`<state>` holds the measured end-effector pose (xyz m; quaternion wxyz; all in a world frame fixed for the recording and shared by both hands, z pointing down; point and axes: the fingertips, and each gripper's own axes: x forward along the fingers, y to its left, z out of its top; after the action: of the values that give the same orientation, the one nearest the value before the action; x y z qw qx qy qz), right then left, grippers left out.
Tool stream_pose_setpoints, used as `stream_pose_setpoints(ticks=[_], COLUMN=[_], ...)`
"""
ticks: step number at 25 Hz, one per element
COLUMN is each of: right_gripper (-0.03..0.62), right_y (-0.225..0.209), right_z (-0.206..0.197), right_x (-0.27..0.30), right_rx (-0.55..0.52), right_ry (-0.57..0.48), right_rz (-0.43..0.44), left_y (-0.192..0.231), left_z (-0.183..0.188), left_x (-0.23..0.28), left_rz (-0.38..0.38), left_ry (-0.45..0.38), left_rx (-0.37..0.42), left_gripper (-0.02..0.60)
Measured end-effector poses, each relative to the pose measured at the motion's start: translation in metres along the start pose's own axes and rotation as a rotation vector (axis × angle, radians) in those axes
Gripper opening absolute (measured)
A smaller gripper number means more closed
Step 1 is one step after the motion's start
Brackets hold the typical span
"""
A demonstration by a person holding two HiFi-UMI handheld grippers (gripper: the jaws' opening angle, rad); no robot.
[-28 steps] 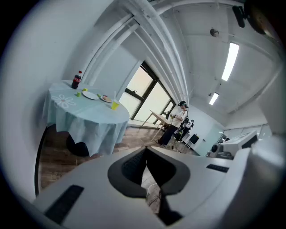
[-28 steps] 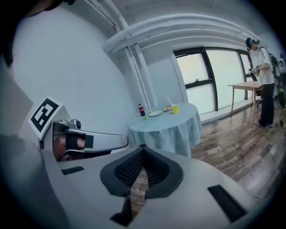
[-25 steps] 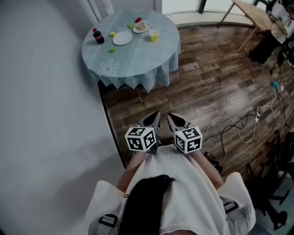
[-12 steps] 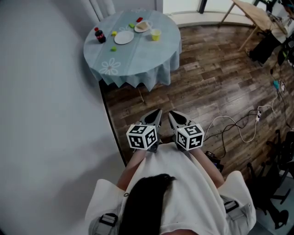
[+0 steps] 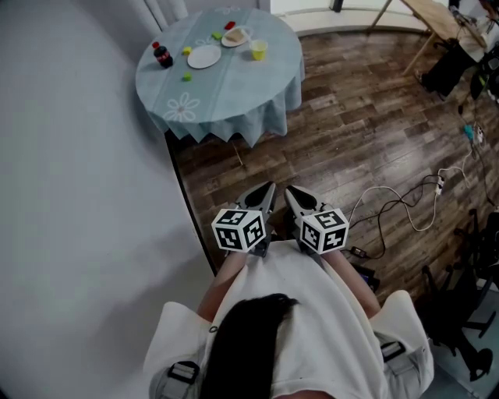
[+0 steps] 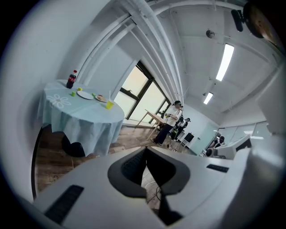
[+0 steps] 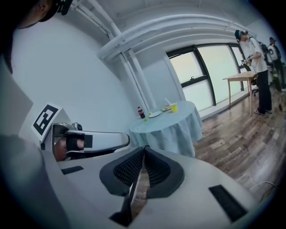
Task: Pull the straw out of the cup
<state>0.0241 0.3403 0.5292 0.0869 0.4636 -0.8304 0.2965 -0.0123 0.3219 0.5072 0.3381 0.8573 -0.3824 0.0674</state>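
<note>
A small yellow cup with a straw stands on the far side of a round table with a light blue cloth, well ahead of me. It also shows as the yellow cup in the left gripper view and the yellow cup in the right gripper view, where its straw leans left. My left gripper and right gripper are held side by side close to my body, over the wooden floor, far from the table. The left gripper and the right gripper are both shut with nothing between their jaws.
On the table are a cola bottle, a white plate, a bowl and small pieces of fruit. A grey wall runs along the left. Cables lie on the floor at right. A wooden table and people are farther off.
The round table has shifted slightly up and left in the head view. Both grippers stay shut in about the same place near my body.
</note>
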Motion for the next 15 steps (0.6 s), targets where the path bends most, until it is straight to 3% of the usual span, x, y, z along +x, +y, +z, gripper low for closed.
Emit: stream_pose_setpoints(ticks=[15], right_gripper=[0.037], right_y=[-0.040], right_z=[0.011], right_x=[0.018], right_rx=[0.056], right_ry=[0.037], right_rz=[-0.028], left_y=[0.013], left_z=[0.010], left_x=[0.027], left_rz=[0.052], left_ry=[0.011], left_rx=[-0.011], left_gripper=[0.009])
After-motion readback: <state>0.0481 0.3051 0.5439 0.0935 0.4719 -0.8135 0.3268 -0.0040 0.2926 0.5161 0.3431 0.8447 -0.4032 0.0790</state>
